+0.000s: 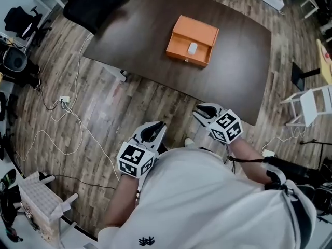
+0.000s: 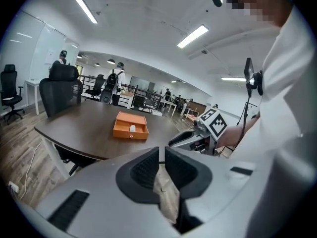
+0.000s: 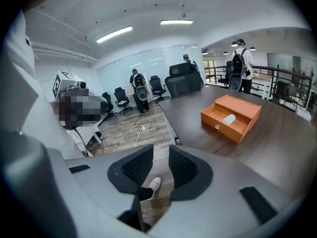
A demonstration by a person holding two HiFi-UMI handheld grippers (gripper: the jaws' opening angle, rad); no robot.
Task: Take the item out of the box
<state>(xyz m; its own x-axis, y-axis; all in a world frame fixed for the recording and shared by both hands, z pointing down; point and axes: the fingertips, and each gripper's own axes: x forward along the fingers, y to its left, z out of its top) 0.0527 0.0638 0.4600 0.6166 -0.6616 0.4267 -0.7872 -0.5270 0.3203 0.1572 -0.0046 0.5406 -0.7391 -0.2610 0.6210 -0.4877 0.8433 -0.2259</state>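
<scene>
An orange box (image 1: pixel 182 31) with its drawer pulled open sits on the far half of a dark table (image 1: pixel 140 32). A small white item (image 1: pixel 192 48) lies in the drawer. The box (image 2: pixel 131 127) and the item (image 2: pixel 132 128) show far ahead in the left gripper view. In the right gripper view the box (image 3: pixel 231 117) with the item (image 3: pixel 229 119) lies ahead to the right. Both grippers hang near the person's body, short of the table's near edge. My left gripper (image 1: pixel 160 125) is shut and empty. My right gripper (image 1: pixel 198 111) stands open with nothing between its pads.
A black office chair (image 1: pixel 91 1) stands at the table's far left corner. Cables and a power strip (image 1: pixel 65 100) lie on the wooden floor at left. There is a white chair (image 1: pixel 311 105) at right and a white rack (image 1: pixel 39 201) at bottom left. Several people stand far off.
</scene>
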